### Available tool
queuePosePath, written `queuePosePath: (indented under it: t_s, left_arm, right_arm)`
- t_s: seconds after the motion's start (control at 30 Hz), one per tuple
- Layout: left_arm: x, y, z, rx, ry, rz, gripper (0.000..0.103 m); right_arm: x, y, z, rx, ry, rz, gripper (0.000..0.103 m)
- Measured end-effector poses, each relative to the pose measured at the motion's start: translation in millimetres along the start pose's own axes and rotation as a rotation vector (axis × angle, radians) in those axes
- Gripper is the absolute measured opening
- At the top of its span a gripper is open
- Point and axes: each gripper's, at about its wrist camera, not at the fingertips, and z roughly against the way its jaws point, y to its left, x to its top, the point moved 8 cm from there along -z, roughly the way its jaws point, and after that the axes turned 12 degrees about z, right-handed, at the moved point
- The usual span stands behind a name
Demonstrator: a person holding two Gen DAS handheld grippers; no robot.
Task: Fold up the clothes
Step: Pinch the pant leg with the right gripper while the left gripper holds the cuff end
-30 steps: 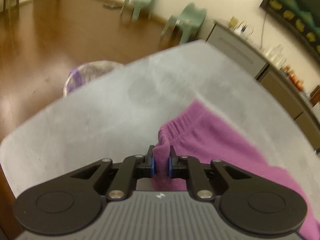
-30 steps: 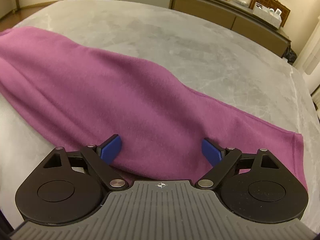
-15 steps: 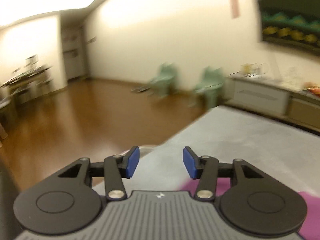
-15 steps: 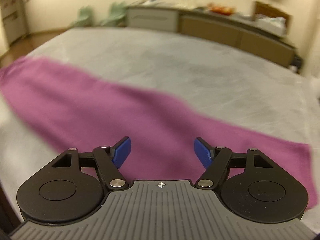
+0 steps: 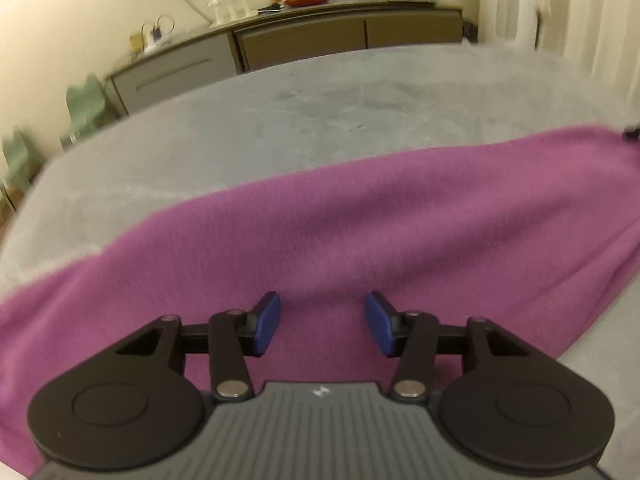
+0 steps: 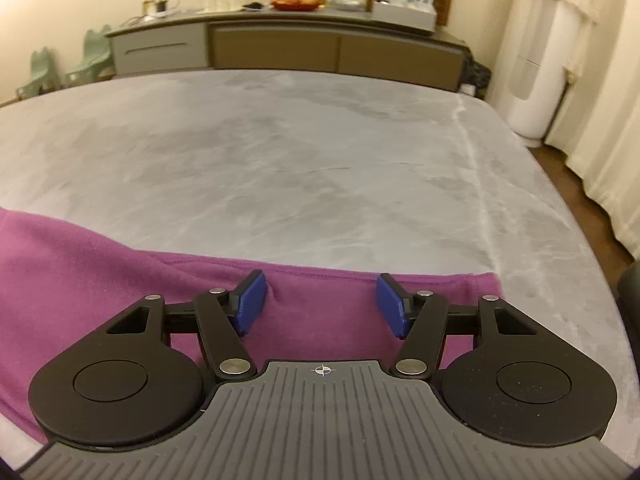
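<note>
The garment (image 5: 360,232) is lying stretched left to right across the near part of the tabletop (image 5: 320,120). The left gripper (image 5: 322,324) is hanging over its middle, cloth running off to both sides. The right gripper (image 6: 320,304) is sitting over its right end, jaws closing with cloth between them, the far hem just beyond the pads. Behind the tabletop a sideboard (image 6: 280,48) is lining the far wall, two chairs (image 6: 68,64) standing to its left.
</note>
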Motion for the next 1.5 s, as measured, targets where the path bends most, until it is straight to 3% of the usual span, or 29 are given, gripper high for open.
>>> queuePosePath:
  t_s: [0.03, 0.13, 0.2, 0.23, 0.27, 0.37, 0.53, 0.63, 0.73, 0.77, 1.03, 1.13, 1.17, 1.2, 1.23, 1.33, 1.5]
  left_arm:
    - [2, -2, 1, 0.009, -0.004, -0.004, 0.047]
    - [0, -36, 15, -0.058, -0.065, -0.064, 0.047]
    - [-3, -66, 23, -0.137, -0.108, -0.147, 0.048]
    - [-6, -80, 28, -0.168, -0.127, -0.185, 0.048]
    - [-9, -95, 31, -0.189, -0.142, -0.22, 0.048]
    - [-17, -141, 34, -0.245, -0.184, -0.323, 0.048]
    - [-34, -186, 30, -0.327, -0.215, -0.45, 0.05]
    - [-45, -192, 14, -0.326, -0.202, -0.491, 0.05]
    - [-49, -196, 3, -0.323, -0.195, -0.503, 0.05]
    - [-48, -196, 2, -0.327, -0.195, -0.498, 0.05]
    - [-51, -196, 18, -0.423, -0.179, -0.526, 0.051]
    - [-58, -202, 11, -0.412, -0.162, -0.546, 0.05]
    - [-57, -202, 8, -0.406, -0.159, -0.538, 0.05]
    - [-56, -201, 6, -0.404, -0.151, -0.52, 0.043]
    - [-55, -199, 5, -0.411, -0.127, -0.494, 0.031]
    - [-50, -192, 1, -0.413, -0.061, -0.432, 0.016]
    - [-56, -192, 9, -0.464, -0.043, -0.474, 0.01]
  right_arm:
    - [1, -2, 9, -0.019, -0.011, 0.007, 0.051]
    - [2, 11, 29, 0.088, -0.091, 0.045, 0.057]
    - [-14, 16, 15, 0.13, -0.034, 0.056, 0.054]
    - [-21, 14, 8, 0.121, -0.007, 0.051, 0.063]
    - [-24, 9, 8, 0.116, -0.016, 0.033, 0.064]
    - [-25, -2, 24, 0.097, -0.046, -0.004, 0.057]
    - [-39, 16, 71, 0.231, -0.116, 0.135, 0.054]
    - [-60, 33, 85, 0.248, -0.132, 0.276, 0.053]
    - [-69, 43, 80, 0.207, -0.131, 0.366, 0.05]
    - [-71, 45, 79, 0.192, -0.128, 0.385, 0.045]
    - [-71, 39, 84, 0.099, -0.124, 0.467, 0.043]
    - [-74, 48, 79, 0.067, -0.109, 0.536, 0.032]
    - [-74, 50, 77, 0.061, -0.102, 0.547, 0.023]
    - [-73, 49, 74, 0.061, -0.089, 0.543, 0.016]
    - [-73, 49, 72, 0.06, -0.075, 0.539, 0.002]
    - [-78, 39, 70, 0.048, -0.025, 0.517, 0.0]
    - [-89, 22, 76, 0.059, -0.002, 0.454, 0.0]
